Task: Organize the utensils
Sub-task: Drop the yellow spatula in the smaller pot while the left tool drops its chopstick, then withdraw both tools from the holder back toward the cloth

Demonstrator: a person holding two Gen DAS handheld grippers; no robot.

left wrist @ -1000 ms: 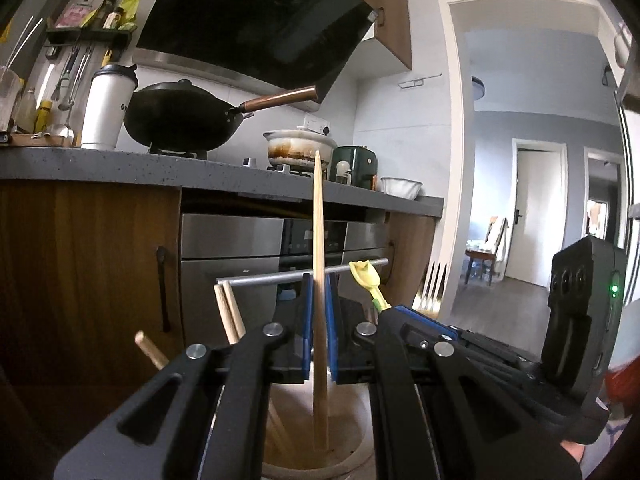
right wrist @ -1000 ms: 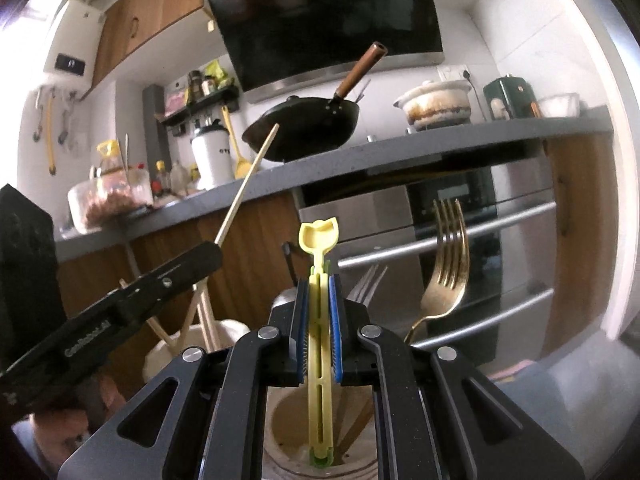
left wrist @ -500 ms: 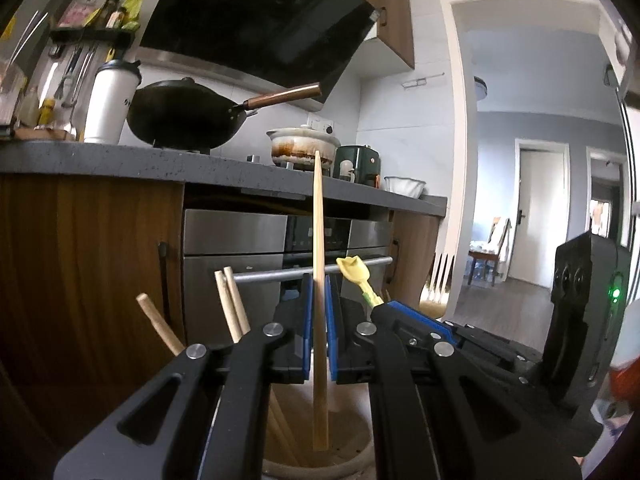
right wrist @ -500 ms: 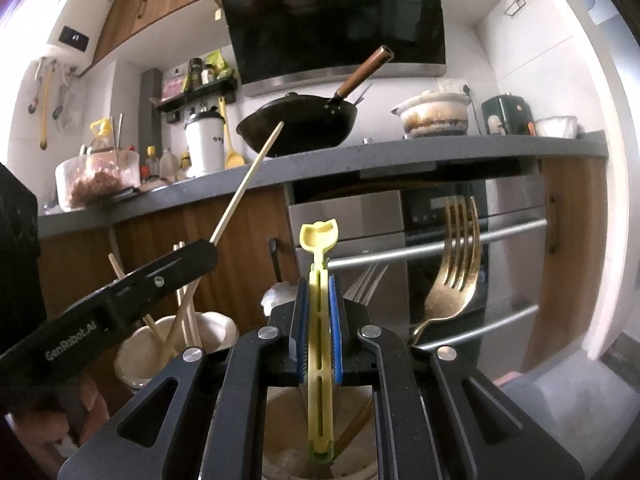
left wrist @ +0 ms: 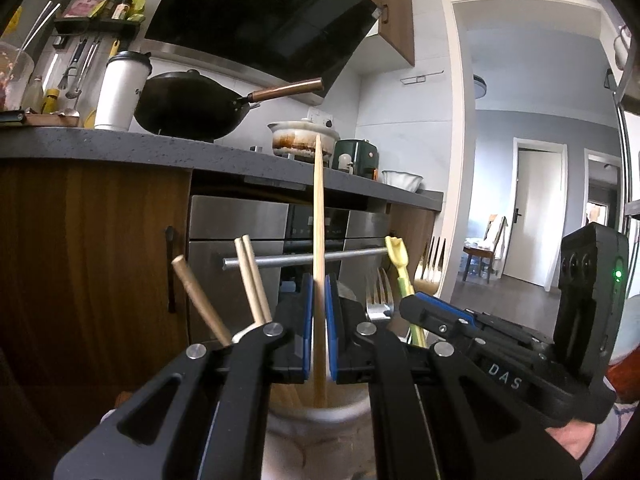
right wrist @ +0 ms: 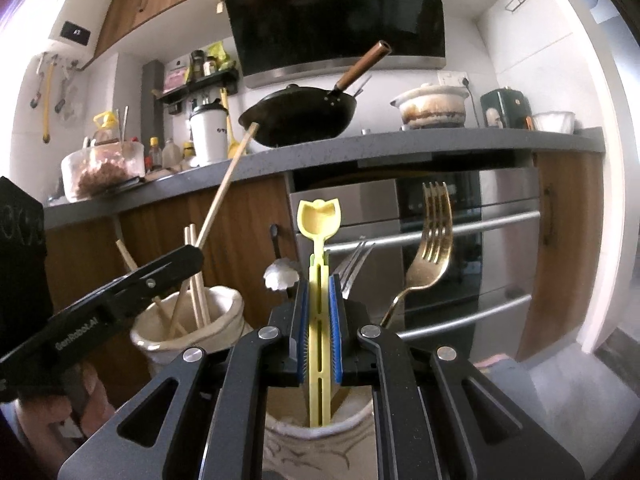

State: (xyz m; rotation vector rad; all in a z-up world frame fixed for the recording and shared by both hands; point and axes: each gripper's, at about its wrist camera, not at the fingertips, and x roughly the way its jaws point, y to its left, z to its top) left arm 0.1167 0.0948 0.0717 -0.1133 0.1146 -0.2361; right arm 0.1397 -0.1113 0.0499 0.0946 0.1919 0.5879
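Gripping a single wooden chopstick (left wrist: 318, 240), the left hand-held gripper (left wrist: 319, 332) is held level above a cream ceramic holder (left wrist: 320, 416), blue pads pressed to the stick at about mid-length. The chopstick is held upright, long axis vertical, lower end inside the holder's mouth. Three other chopsticks (left wrist: 252, 280) are seen leaning left in that holder. The right hand-held gripper (right wrist: 319, 344) is closed on a yellow plastic utensil (right wrist: 319, 288), likewise vertical, tulip-shaped tip up, lower end dipped into a second cream holder (right wrist: 320, 440) directly beneath. A gold fork (right wrist: 430, 248) is stood tines-up just right of it. The holders are seen side by side.
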